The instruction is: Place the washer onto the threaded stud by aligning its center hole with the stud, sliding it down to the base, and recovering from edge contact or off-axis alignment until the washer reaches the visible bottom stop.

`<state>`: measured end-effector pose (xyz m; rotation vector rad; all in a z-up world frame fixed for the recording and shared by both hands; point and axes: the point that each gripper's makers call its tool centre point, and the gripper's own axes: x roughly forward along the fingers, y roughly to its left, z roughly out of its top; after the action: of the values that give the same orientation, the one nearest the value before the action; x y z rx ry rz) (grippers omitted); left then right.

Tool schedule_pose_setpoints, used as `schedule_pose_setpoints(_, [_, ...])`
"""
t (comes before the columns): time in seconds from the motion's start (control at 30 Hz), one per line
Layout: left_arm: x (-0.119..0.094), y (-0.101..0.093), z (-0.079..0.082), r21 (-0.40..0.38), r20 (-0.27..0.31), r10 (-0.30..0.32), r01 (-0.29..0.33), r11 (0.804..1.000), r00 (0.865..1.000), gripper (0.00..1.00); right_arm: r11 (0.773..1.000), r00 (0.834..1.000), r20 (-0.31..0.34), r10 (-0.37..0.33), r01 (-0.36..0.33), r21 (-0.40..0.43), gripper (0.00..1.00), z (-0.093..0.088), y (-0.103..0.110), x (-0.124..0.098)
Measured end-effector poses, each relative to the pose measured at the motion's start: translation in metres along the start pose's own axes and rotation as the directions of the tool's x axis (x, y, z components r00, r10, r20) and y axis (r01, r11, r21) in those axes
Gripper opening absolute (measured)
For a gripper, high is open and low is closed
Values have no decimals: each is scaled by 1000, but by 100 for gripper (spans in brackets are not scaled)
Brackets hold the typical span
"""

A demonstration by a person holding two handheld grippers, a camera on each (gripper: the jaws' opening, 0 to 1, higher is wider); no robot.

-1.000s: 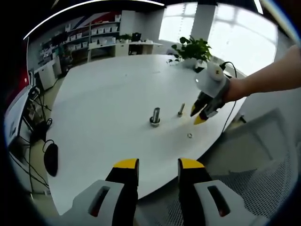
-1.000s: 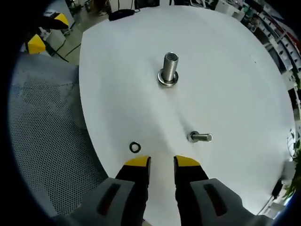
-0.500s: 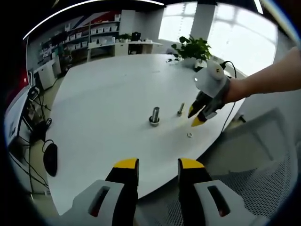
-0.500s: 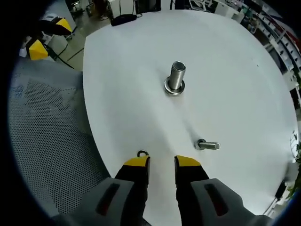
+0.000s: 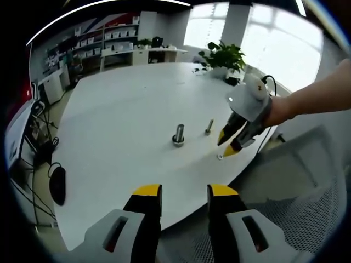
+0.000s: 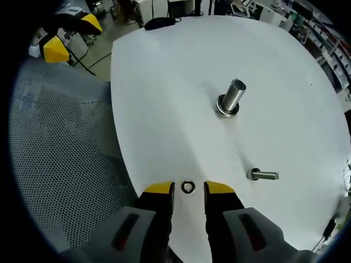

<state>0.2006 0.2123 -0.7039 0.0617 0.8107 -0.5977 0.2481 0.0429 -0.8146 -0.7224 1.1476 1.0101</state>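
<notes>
While the washer [image 6: 188, 186] lies flat on the white table [image 6: 175, 82], it sits just between the two yellow tips of the right gripper [image 6: 188, 189], whose jaws stand apart on either side of it and do not seem to press it yet. In the left gripper view the same small ring [image 5: 220, 157] is just below the tips of that gripper [image 5: 227, 143], very near the table edge.

I judge that the step in hand is the pick-up, so nothing is placed yet. The next move calls for closing the jaws on the rim of the washer, lifting it, and carrying it to the threaded stud [image 6: 230, 98], which stands upright on its wide base well apart from the washer, further in on the table. A smaller bolt [image 6: 264, 176] lies on its side to the right of the path.

Because the washer is thin and flat, the tips may slide over it or push it toward the edge, where the mesh chair seat [image 6: 60, 164] waits below. Toward the stud the table is open.

The left gripper [image 5: 184, 193] hangs off the near edge with its jaws parted, holding nothing.
</notes>
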Motion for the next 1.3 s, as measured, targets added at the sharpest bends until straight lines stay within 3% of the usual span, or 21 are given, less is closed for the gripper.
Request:
schedule_pose_setpoints(0.2, [-1,1,2,-7,13,4,-4,1000,1000,31,1000,999,-41,9,-10,-23,24,-14,9,8])
schedule_pose_setpoints(0.53, [-2,2,2,-14,15,11,-11,1000,1000,31,999,996,-85,7,-10,-39,24,-26,8,24])
schedule_pose_setpoints(0.63, [-2,3,1,-16,15,15,-15,1000,1000,31,999,998,-50,-30,29,-23,21,-21,5,21])
schedule_pose_setpoints(0.8, [-1,3,1,-11,6,15,-15,1000,1000,31,998,999,-40,-7,4,-63,21,-20,3,21])
schedule_pose_setpoints(0.9, [-1,3,1,-10,6,18,-18,1000,1000,31,1000,999,-40,22,-22,1,21,-18,1,21])
schedule_pose_setpoints(0.97, [-1,4,0,-13,4,19,-19,1000,1000,31,1000,999,-31,24,-24,-17,22,-16,4,22])
schedule_pose_setpoints(1.07, [-1,4,0,-15,2,19,-18,1000,1000,31,978,1000,-24,-4,-1,-209,22,-14,8,24])
schedule_pose_setpoints(1.2, [-1,4,-2,-10,-6,24,-24,1000,1000,31,989,1000,-7,15,-15,-148,20,-15,3,24])
schedule_pose_setpoints(1.3, [-1,5,-1,-12,-2,26,-26,1000,1000,31,983,999,-26,20,-25,-183,19,-14,5,23])
